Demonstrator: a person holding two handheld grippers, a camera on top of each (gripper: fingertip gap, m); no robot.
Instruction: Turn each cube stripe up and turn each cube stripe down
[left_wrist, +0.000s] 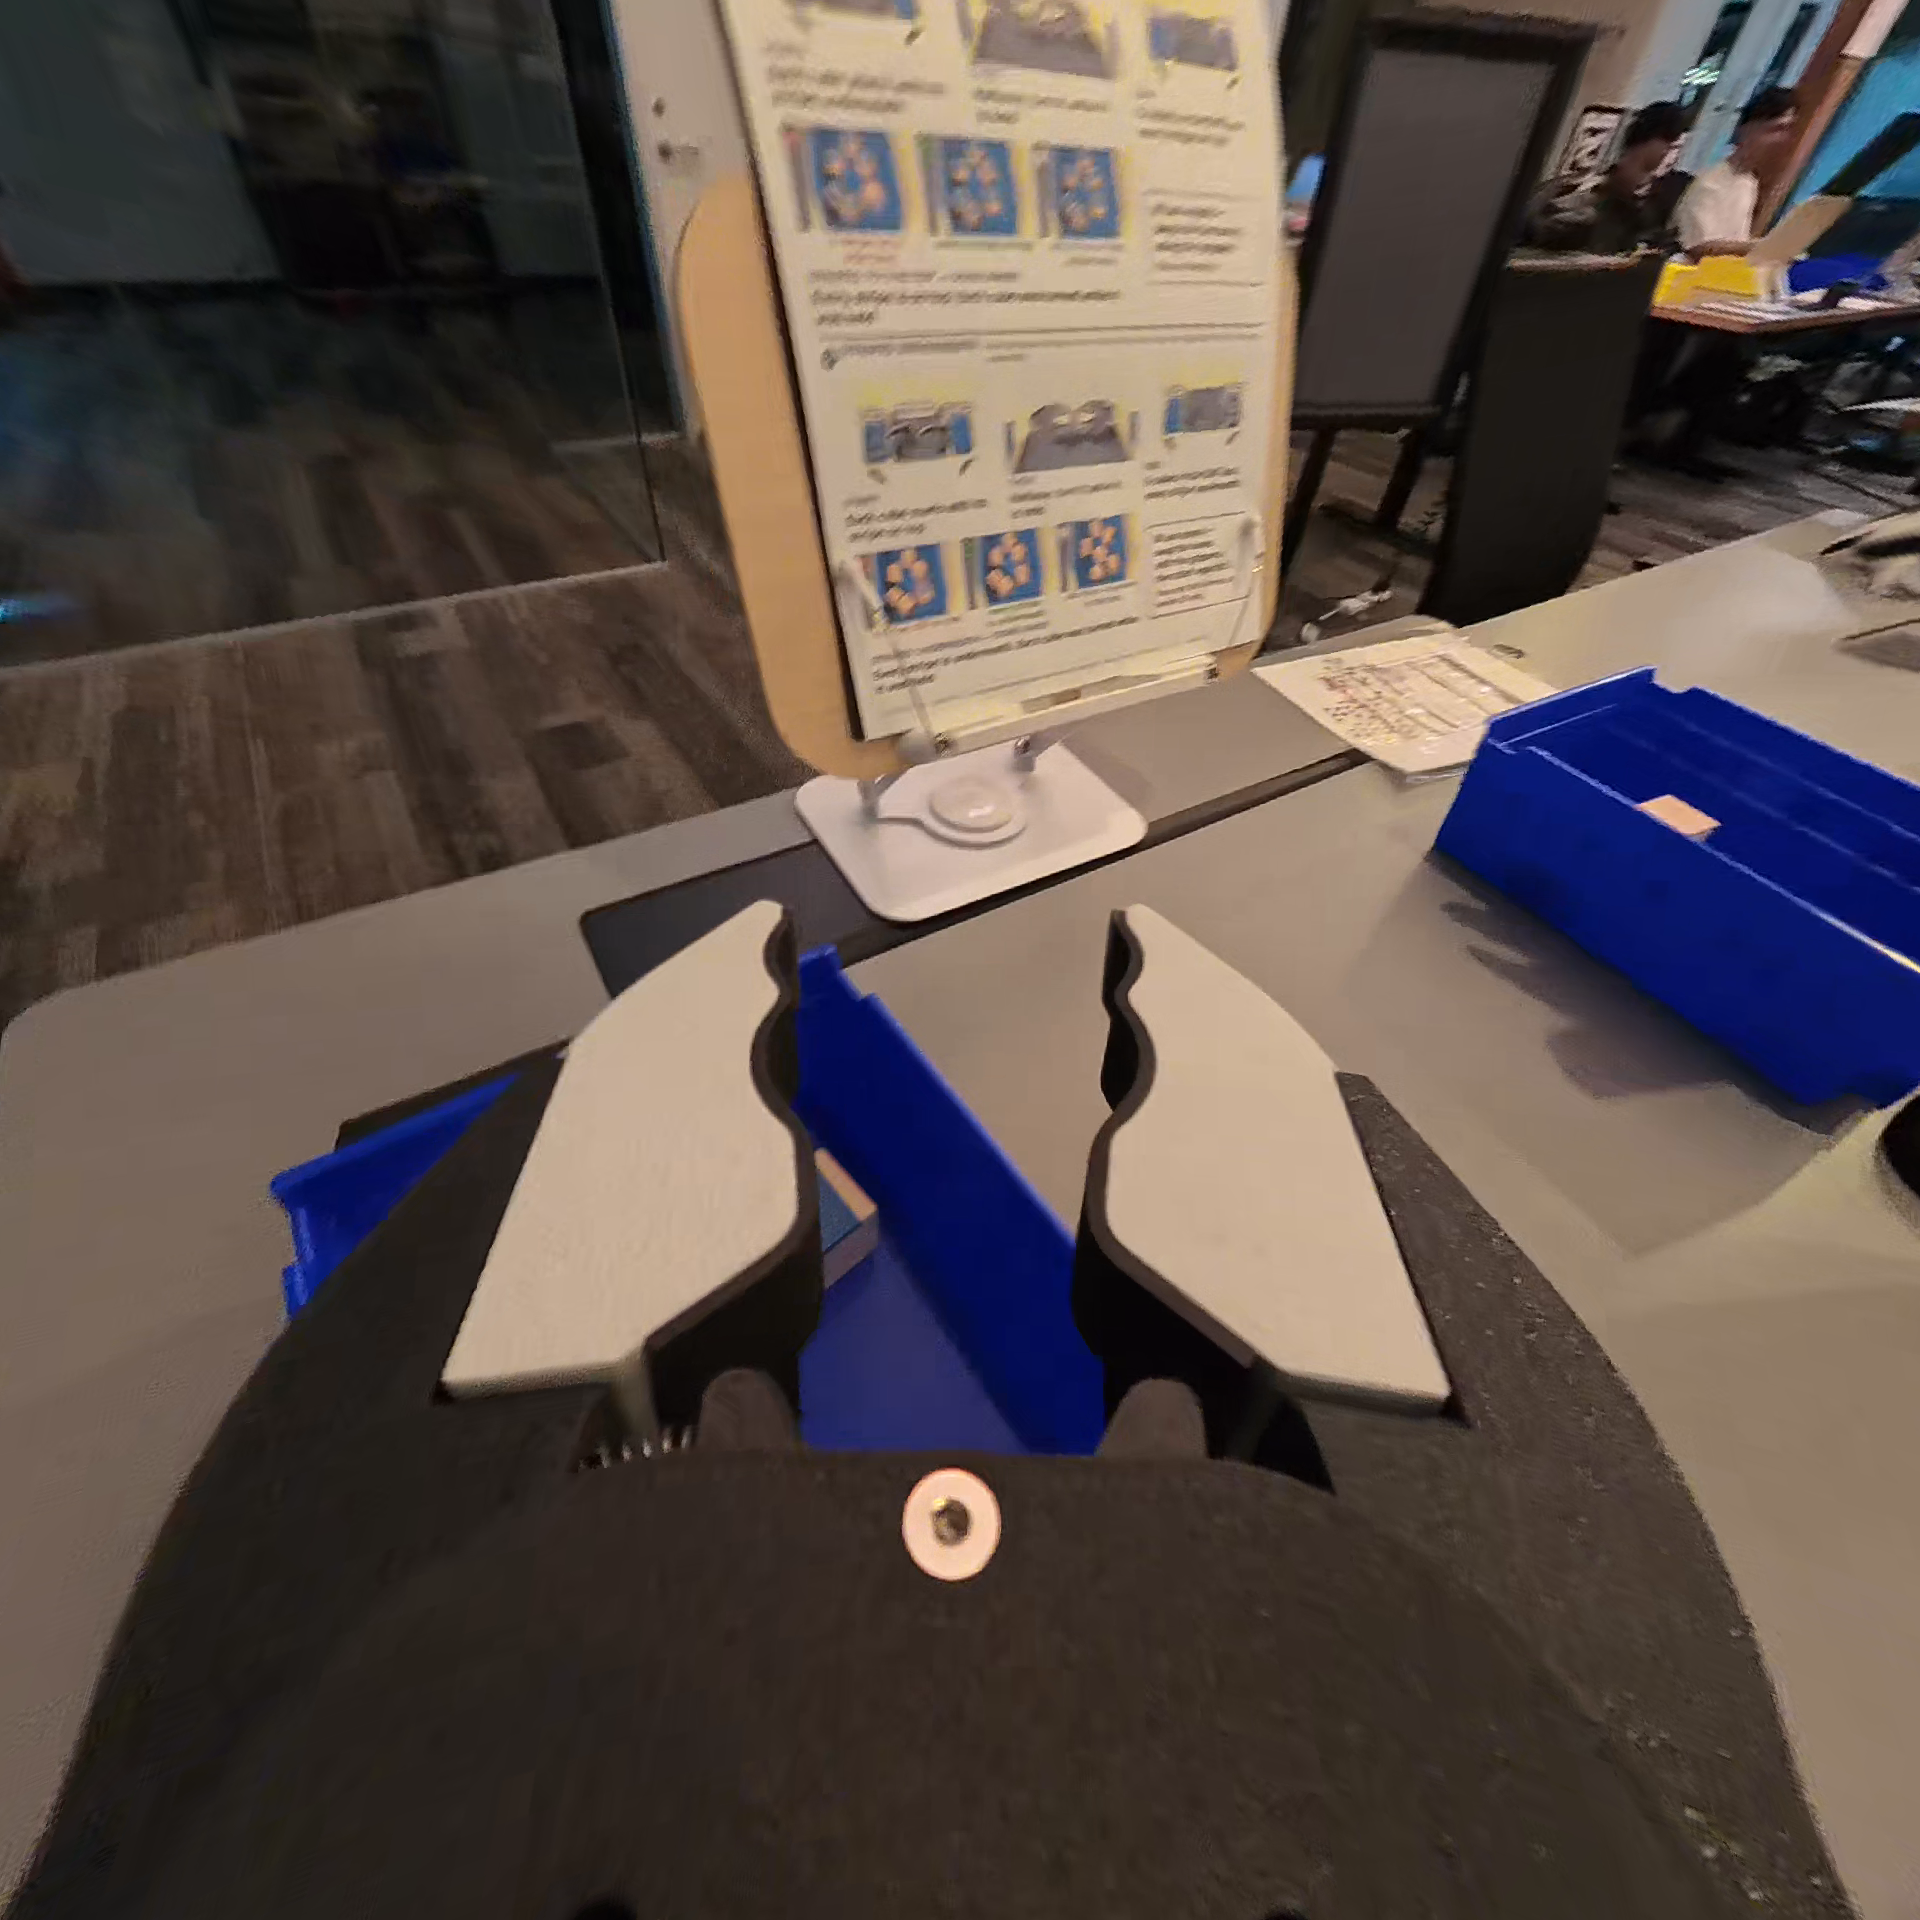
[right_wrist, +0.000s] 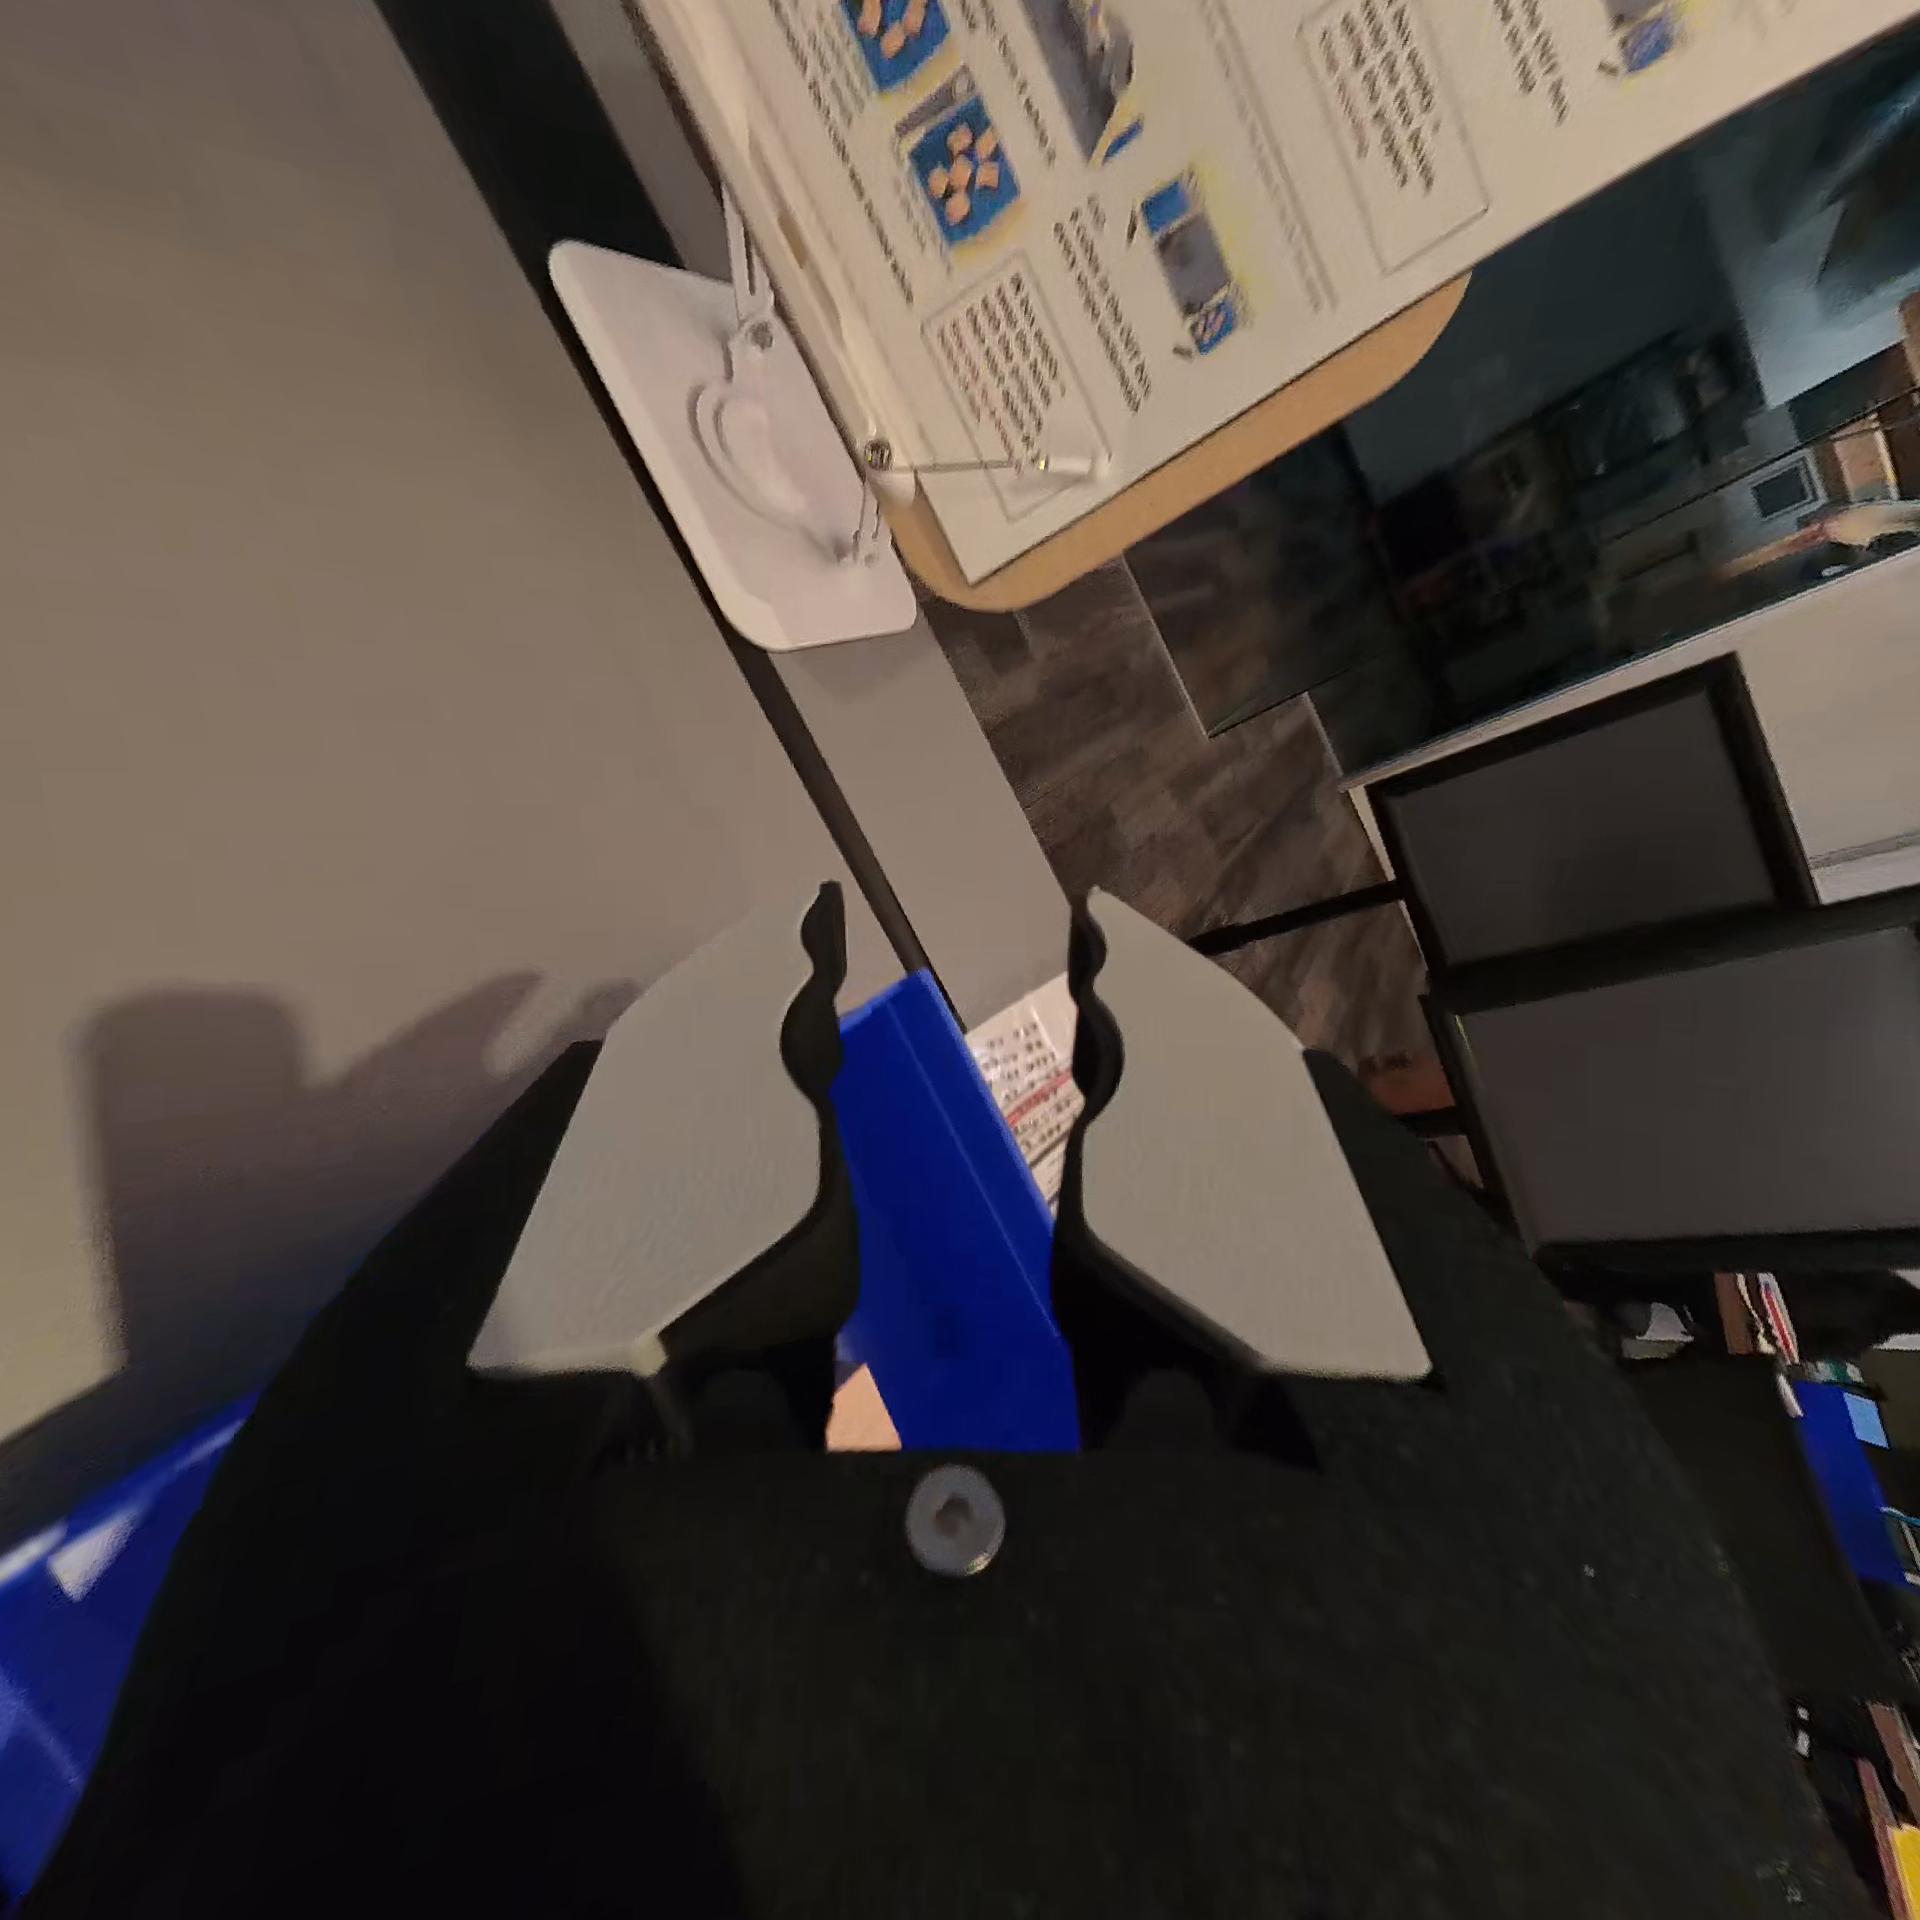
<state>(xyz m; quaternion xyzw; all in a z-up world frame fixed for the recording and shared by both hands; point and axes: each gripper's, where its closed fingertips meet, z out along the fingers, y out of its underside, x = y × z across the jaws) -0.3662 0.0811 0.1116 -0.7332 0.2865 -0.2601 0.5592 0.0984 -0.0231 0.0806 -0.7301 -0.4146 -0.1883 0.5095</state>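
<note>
Bin (left_wrist: 1683, 914): glossy blue plastic. Table (left_wrist: 1299, 997): smooth matt grey. Left tool (left_wrist: 945, 997): grainy matt black body, matt grey plates, metal screw (left_wrist: 951, 1524). Cube (left_wrist: 1678, 819): pale wood. Stand (left_wrist: 971, 831): smooth white plastic. Sheet (left_wrist: 1023, 343): paper. Floor (left_wrist: 312, 748): wood-look planks.

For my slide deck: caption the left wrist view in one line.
Open left tool hovers over a blue bin holding a cube, facing an instruction sheet on a stand.

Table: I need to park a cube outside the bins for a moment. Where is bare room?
The grey table is bare between the near bin, under the open left claw, and the far bin, up to the white stand base. The far right is crowded, with a paper sheet behind the far bin.
</note>
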